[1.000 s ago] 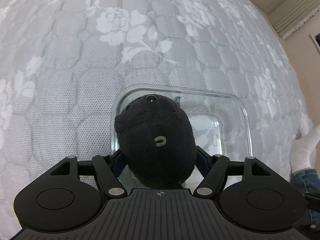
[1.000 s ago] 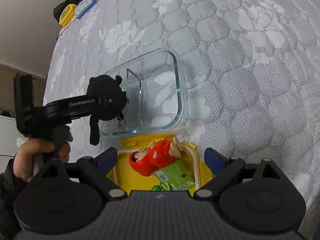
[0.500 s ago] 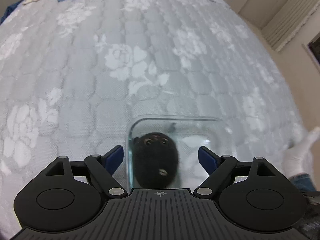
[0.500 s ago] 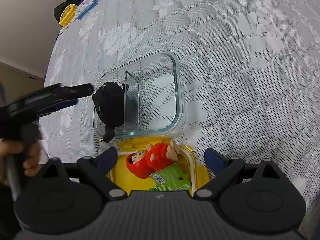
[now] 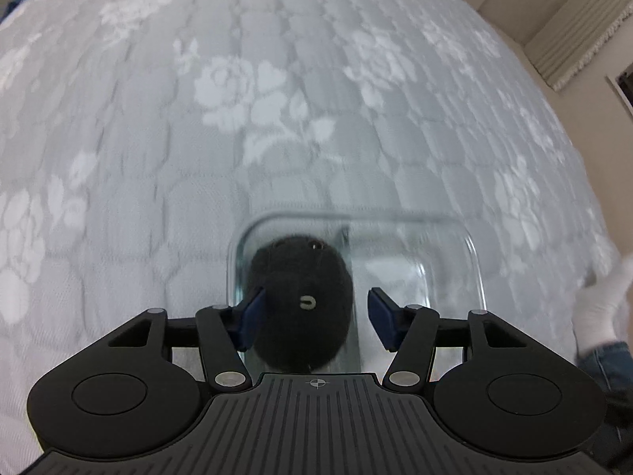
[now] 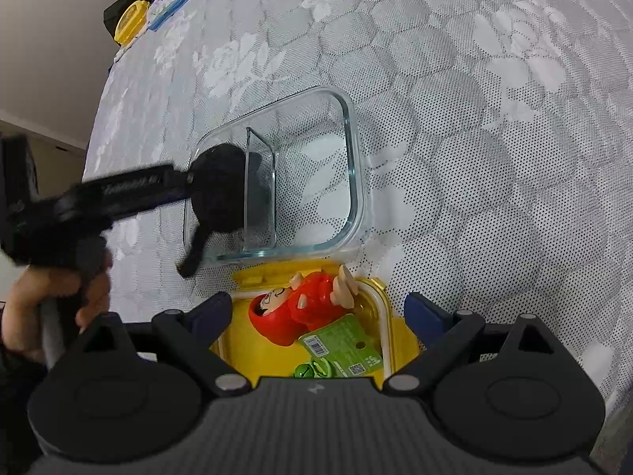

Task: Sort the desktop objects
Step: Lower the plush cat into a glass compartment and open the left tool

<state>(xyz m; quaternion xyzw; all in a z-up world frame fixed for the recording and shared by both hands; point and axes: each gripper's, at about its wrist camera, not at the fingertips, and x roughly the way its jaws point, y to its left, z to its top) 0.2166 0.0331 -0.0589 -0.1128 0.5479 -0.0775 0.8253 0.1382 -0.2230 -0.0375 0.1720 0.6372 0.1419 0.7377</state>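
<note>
A black plush toy lies in the left compartment of a clear glass container with a divider. It also shows in the right wrist view, its tail hanging over the glass container's rim. My left gripper is open, its blue pads on either side of the plush. The left gripper also shows in the right wrist view. My right gripper is open and empty above a yellow container that holds a red figurine and a green packet.
The surface is a grey quilted mattress with white roses. A yellow box and a blue-rimmed box lie at its far edge. A person's white-socked foot is at the right of the left wrist view.
My left gripper let go of the black plush, which dropped into the glass container's left compartment. The gripper pulled back, then came close around the plush again. The right gripper has hardly moved.
</note>
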